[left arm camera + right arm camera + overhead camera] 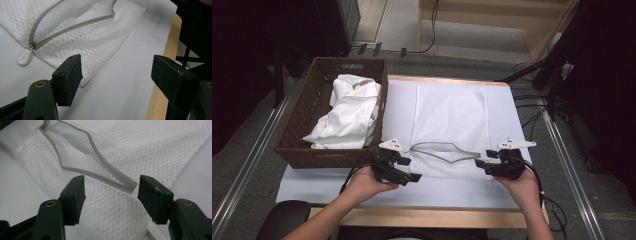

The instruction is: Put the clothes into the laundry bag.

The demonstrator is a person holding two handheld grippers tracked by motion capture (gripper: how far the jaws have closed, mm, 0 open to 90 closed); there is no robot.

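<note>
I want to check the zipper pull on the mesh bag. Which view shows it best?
The left gripper view: the white zipper pull lies close and sharp at the zipper's end on the mesh bag. The right gripper view shows it tiny at the far end. In the high view it is too small to tell.

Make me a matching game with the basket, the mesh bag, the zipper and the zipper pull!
Things:
1. basket
2. mesh bag
3. zipper
4. zipper pull

Descriptions:
A. grey and undone
B. flat on the white table cover
C. small, white, at the zipper's end
D. brown wicker, holding white clothes

Pairs: 1-D, 2-B, 3-A, 4-C
</note>
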